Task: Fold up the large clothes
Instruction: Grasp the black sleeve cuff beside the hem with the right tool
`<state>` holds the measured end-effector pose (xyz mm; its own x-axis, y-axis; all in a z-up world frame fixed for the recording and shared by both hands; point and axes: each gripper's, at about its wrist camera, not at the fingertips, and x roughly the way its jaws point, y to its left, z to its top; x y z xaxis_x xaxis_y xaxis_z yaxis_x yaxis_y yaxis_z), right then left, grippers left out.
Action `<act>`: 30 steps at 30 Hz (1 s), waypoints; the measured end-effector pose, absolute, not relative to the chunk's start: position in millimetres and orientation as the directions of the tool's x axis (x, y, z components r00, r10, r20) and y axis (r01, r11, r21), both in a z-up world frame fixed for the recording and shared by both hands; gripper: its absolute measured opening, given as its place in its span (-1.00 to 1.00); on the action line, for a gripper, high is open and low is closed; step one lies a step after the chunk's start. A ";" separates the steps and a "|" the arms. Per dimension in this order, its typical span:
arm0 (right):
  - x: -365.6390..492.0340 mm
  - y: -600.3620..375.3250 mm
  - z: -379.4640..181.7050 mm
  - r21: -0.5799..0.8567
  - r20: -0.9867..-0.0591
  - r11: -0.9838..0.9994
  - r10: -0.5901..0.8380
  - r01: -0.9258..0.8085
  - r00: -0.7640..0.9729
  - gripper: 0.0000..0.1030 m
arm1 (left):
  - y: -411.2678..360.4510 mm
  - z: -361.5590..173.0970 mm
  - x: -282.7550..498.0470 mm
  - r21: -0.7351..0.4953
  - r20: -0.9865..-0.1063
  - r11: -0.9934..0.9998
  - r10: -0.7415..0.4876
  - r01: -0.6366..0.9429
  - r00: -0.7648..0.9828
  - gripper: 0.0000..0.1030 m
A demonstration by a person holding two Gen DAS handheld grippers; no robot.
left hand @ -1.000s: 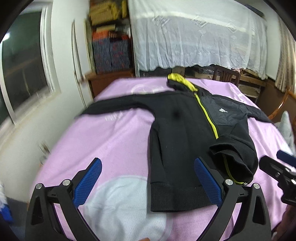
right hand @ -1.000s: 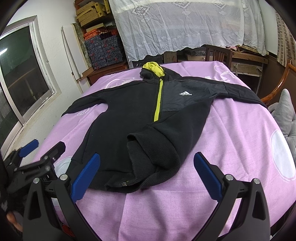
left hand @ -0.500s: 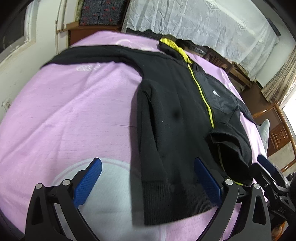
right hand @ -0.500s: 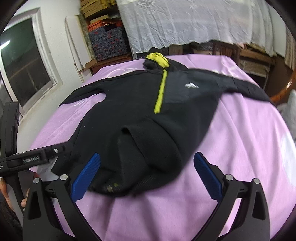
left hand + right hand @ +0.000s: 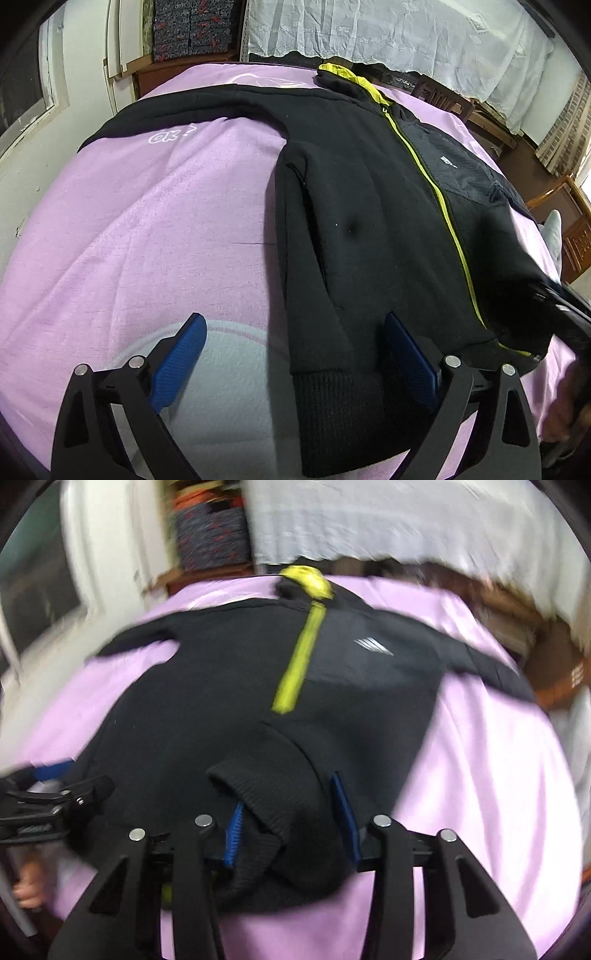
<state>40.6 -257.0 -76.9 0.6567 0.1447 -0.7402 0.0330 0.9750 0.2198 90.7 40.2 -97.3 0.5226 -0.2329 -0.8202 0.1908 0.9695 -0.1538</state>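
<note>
At the hem end of the black zip hoodie (image 5: 369,206), both grippers work from the near edge of the pink blanket (image 5: 147,229) that covers the bed. The hoodie lies front up, zipper (image 5: 448,236) running away from the cameras toward the yellow-lined hood (image 5: 306,583), so its long axis points straight ahead of both sets of fingers; the sleeves extend to either side.

The right gripper (image 5: 291,819) is the nearer one to the work. Its fingers (image 5: 345,812) are partly closed around the turned-back hem corner (image 5: 273,805), with fabric bunched between them; the view is motion-blurred, so firm contact on both pads cannot be confirmed.

The left gripper (image 5: 295,358) hovers over the opposite hem corner, fingers (image 5: 181,350) spread wide and holding nothing. The ribbed hem (image 5: 343,417) lies between and just beyond them, the side seam roughly centred in the gap.

Judgement: the coming move likely requires the left fingers to descend onto that hem corner.
</note>
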 end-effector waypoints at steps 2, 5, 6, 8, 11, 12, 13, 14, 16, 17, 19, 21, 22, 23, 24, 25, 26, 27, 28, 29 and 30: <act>19.0 -293.3 -82.7 0.325 -0.742 0.940 0.186 0.103 0.644 0.09 | 42.7 -96.7 88.7 -0.163 -0.816 0.967 -0.243 0.195 0.524 0.89; -21.0 -336.9 -88.6 0.433 -0.722 0.877 0.200 0.208 0.662 0.67 | 42.7 -97.0 89.3 -0.169 -0.817 0.966 -0.249 0.196 0.520 0.89; -29.2 -344.6 -88.2 0.464 -0.709 0.859 0.213 0.218 0.672 0.74 | 42.3 -97.0 89.6 -0.174 -0.817 0.965 -0.252 0.196 0.518 0.90; -34.3 -352.3 -85.8 0.531 -0.671 0.824 0.269 0.195 0.691 0.74 | 42.0 -96.7 91.5 -0.189 -0.819 0.964 -0.260 0.187 0.511 0.91; -18.2 -347.1 -89.9 0.559 -0.664 0.812 0.318 0.167 0.676 0.74 | 43.6 -95.3 93.5 -0.232 -0.818 0.957 -0.288 0.173 0.498 0.91; -12.4 -344.1 -93.2 0.555 -0.675 0.814 0.320 0.172 0.665 0.74 | 43.5 -95.3 93.3 -0.239 -0.819 0.956 -0.293 0.172 0.494 0.91; -6.3 -342.2 -99.6 0.560 -0.684 0.809 0.331 0.177 0.650 0.74 | 43.0 -95.0 93.3 -0.248 -0.820 0.953 -0.303 0.176 0.485 0.91; -3.4 -340.6 -103.3 0.576 -0.681 0.798 0.350 0.175 0.644 0.72 | 41.8 -94.8 92.8 -0.252 -0.822 0.950 -0.310 0.183 0.478 0.91; -4.1 -338.3 -103.5 0.599 -0.660 0.786 0.377 0.153 0.649 0.49 | 40.3 -94.3 92.8 -0.265 -0.822 0.943 -0.331 0.202 0.464 0.90; -6.1 -337.4 -101.5 0.603 -0.645 0.787 0.387 0.128 0.659 0.14 | 39.5 -94.2 92.8 -0.273 -0.819 0.939 -0.341 0.209 0.461 0.89; -6.5 -337.9 -96.9 0.580 -0.649 0.805 0.366 0.122 0.667 -0.53 | 36.1 -93.3 95.0 -0.275 -0.814 0.934 -0.351 0.227 0.462 0.46; -3.2 -338.0 -91.8 0.583 -0.641 0.805 0.371 0.112 0.671 -0.75 | 30.2 -93.0 100.3 -0.263 -0.819 0.926 -0.362 0.269 0.444 -0.52; -5.7 -338.1 -86.0 0.583 -0.634 0.806 0.370 0.105 0.679 -0.77 | 30.0 -93.2 103.1 -0.278 -0.821 0.919 -0.378 0.279 0.428 -0.64; -6.7 -334.9 -79.7 0.570 -0.629 0.816 0.363 0.092 0.687 -0.79 | 33.6 -90.9 104.9 -0.302 -0.812 0.915 -0.394 0.267 0.430 -0.67; -8.4 -330.7 -72.5 0.541 -0.628 0.837 0.344 0.075 0.698 -0.84 | 37.7 -87.6 104.2 -0.320 -0.800 0.910 -0.408 0.263 0.439 -0.71; -11.6 -328.1 -69.6 0.518 -0.634 0.853 0.330 0.067 0.699 -0.87 | 40.4 -85.5 102.3 -0.326 -0.793 0.907 -0.415 0.265 0.446 -0.72; -14.9 -326.9 -70.3 0.497 -0.647 0.865 0.315 0.070 0.695 -0.87 | 43.4 -82.8 99.0 -0.332 -0.783 0.905 -0.422 0.267 0.457 -0.72; -17.3 -327.5 -74.0 0.488 -0.660 0.869 0.306 0.082 0.686 -0.88 | 44.7 -82.7 96.6 -0.333 -0.779 0.903 -0.426 0.271 0.461 -0.72; -18.0 -328.7 -85.4 0.477 -0.692 0.871 0.292 0.115 0.660 -0.88 | 44.7 -85.1 93.7 -0.325 -0.781 0.905 -0.421 0.275 0.461 -0.72; -18.4 -329.8 -94.0 0.471 -0.713 0.872 0.286 0.135 0.641 -0.87 | 44.0 -89.2 92.5 -0.314 -0.790 0.909 -0.410 0.274 0.457 -0.72; -18.4 -329.8 -94.0 0.471 -0.713 0.872 0.286 0.135 0.641 -0.87 | 42.3 -96.2 91.8 -0.300 -0.802 0.915 -0.394 0.269 0.448 -0.72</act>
